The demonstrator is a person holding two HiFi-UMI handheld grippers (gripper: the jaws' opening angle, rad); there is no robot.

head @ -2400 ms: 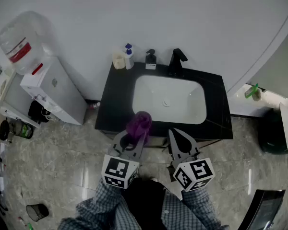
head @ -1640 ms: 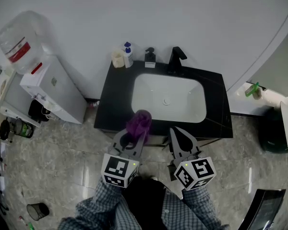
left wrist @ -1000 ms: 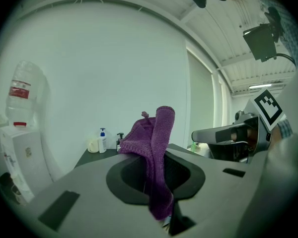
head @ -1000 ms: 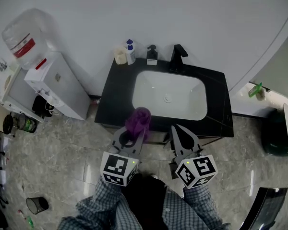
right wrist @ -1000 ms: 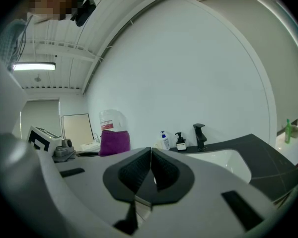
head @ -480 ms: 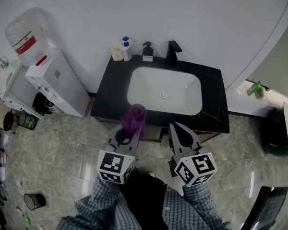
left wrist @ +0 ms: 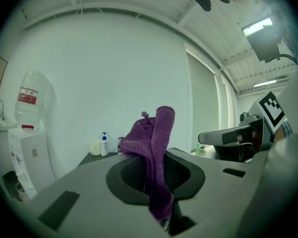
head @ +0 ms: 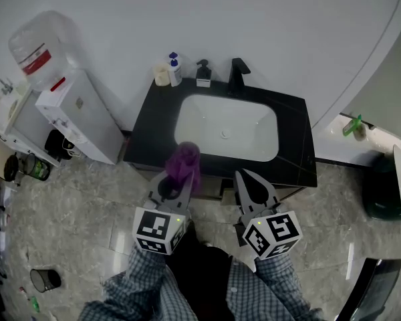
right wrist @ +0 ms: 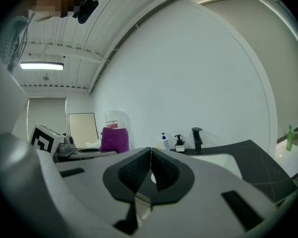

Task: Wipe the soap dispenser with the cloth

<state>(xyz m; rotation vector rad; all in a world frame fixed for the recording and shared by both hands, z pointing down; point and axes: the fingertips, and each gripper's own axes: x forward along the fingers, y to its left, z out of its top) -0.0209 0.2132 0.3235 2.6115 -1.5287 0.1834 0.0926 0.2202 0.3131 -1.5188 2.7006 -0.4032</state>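
Note:
The soap dispenser (head: 202,73), with a black pump on a pale base, stands at the back of the black counter (head: 154,122), left of the black faucet (head: 236,76). It is far from both grippers. My left gripper (head: 178,182) hovers in front of the counter's near edge, shut on a purple cloth (head: 183,164) that bunches up above its jaws (left wrist: 156,152). My right gripper (head: 244,174) is beside it, shut and empty. In the right gripper view its jaws (right wrist: 150,150) meet, with the soap dispenser (right wrist: 179,144) small beyond them.
A blue-capped white bottle (head: 173,69) and a cream cup (head: 162,76) stand left of the dispenser. The white basin (head: 227,127) fills the counter's middle. A water cooler (head: 40,45) on a white cabinet is at the left, and a green bottle (head: 351,126) at the right.
The counter has shifted slightly in view as the head moved. The left gripper with the cloth has drifted a little left and forward. The right gripper has hardly moved.

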